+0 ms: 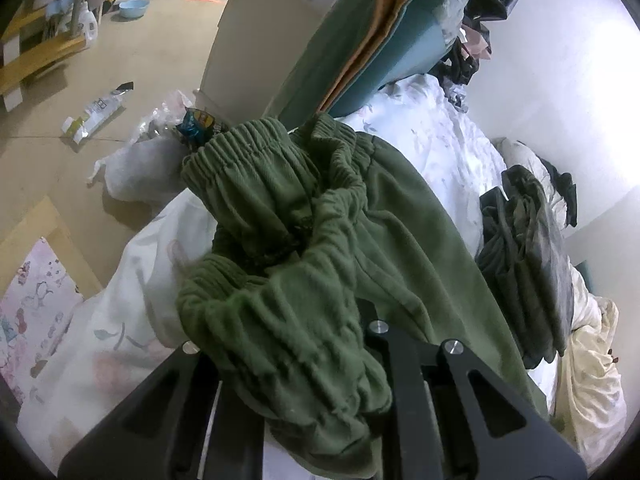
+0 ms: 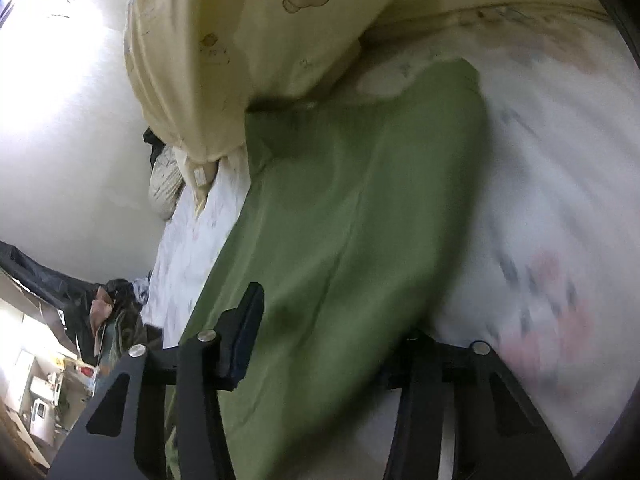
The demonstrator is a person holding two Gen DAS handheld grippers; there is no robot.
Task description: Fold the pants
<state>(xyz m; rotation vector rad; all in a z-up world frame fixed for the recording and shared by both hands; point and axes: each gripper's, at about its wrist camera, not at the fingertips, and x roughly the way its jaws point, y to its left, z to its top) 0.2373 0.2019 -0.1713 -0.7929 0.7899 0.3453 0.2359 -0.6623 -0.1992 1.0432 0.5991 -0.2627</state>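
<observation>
Pants are bunching at the waistband inside the left gripper, whose jaws are closing on the gathered elastic and lifting it above the bed, while the rest of the green cloth is trailing down onto the sheet. The right gripper is standing wide apart over the flat leg part of the pants, gripping nothing, its dark pad just beside the cloth. The thick wad in the left gripper is probably the main risk: only part of the elastic may be pinched, so a tug could be letting layers slip out and spoiling the fold. The right view is blurring, so a hasty pinch there could be catching the sheet along with the leg. The bed is carrying a white flowered sheet, a yellow quilt at one end, a dark heap of clothes by the wall, and stacked cushions; bags and a blue basin are lying on the floor.
</observation>
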